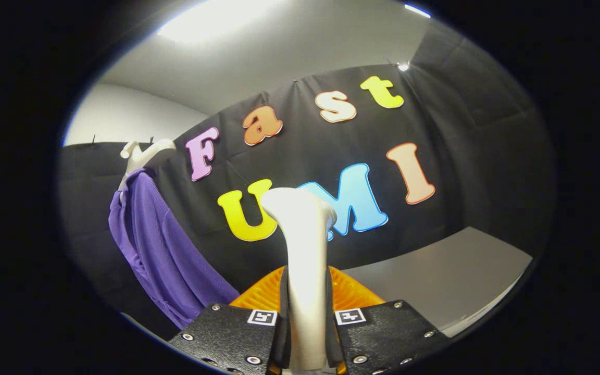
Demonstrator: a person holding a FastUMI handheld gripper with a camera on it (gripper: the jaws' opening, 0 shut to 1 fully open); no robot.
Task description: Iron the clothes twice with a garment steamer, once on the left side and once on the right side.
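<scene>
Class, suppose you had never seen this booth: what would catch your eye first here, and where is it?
First the white garment steamer, standing upright, clamped between the fingers of the gripper. Next the purple garment, hanging on a white hanger against the black cloth wall, off to the steamer's left and beyond the fingers.

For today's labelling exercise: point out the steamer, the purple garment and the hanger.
steamer (304, 250), gripper view, on its white neck, between the gripper (308, 328) fingers.
purple garment (162, 245), gripper view, mid-cloth.
hanger (144, 152), gripper view, on its white top above the garment.
</scene>
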